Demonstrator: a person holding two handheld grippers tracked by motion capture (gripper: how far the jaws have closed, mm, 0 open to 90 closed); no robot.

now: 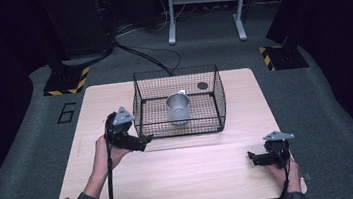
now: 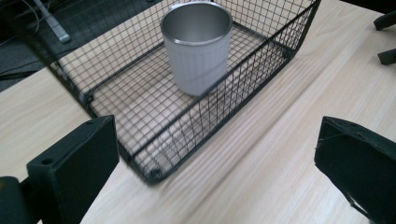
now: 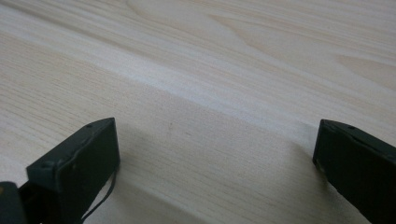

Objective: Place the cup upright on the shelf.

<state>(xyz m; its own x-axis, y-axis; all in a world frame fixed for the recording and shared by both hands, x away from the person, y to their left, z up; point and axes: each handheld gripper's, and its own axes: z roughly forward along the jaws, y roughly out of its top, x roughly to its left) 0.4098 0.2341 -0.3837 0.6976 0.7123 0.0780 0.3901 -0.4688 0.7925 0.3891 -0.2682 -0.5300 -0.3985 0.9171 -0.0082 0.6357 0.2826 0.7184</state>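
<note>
I've got the left gripper (image 1: pixel 145 139) wide open, empty, at the wire basket's (image 2: pixel 140 158) near-left corner; next I reach over for the steel cup (image 2: pixel 198 46). Right gripper (image 1: pixel 253 157) idles open, empty.

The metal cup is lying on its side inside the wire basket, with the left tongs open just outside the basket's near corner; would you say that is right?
Not quite: the metal cup is standing upright, open mouth facing up, as the left gripper view shows. The rest holds: it is inside the wire basket, and the left tongs are open just outside the basket's near corner.
</note>
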